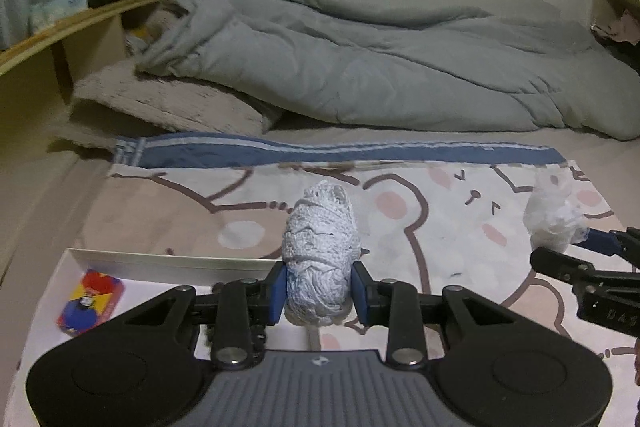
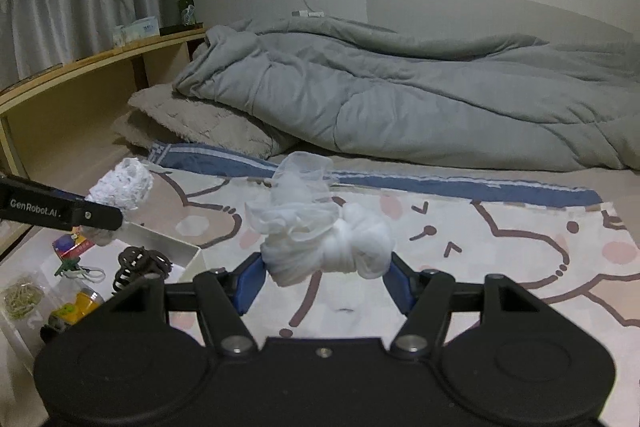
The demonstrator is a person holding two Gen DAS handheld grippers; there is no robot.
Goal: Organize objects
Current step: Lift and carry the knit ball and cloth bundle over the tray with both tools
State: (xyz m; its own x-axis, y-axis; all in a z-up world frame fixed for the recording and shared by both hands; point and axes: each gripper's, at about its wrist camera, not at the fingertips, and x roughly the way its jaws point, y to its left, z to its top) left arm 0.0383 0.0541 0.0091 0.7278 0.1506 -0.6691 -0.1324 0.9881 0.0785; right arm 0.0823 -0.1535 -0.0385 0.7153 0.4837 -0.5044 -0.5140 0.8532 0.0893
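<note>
My left gripper (image 1: 319,291) is shut on a rolled white lace bundle (image 1: 320,247), held above the near edge of a white box (image 1: 168,261). The bundle also shows at the left of the right wrist view (image 2: 120,189). My right gripper (image 2: 326,273) is shut on a knotted white gauzy cloth (image 2: 320,231), held over the bear-print mat (image 2: 480,239). That cloth shows at the right of the left wrist view (image 1: 554,223). The box (image 2: 168,239) holds a brown hair claw (image 2: 140,265), a colourful packet (image 1: 90,301), a yellow item (image 2: 78,307) and other small things.
A grey duvet (image 1: 380,67) and a beige pillow (image 1: 168,103) lie at the back of the bed. A blue striped cloth (image 1: 320,149) runs along the mat's far edge. A wooden shelf (image 2: 100,63) with a green bottle (image 2: 186,5) stands at the left.
</note>
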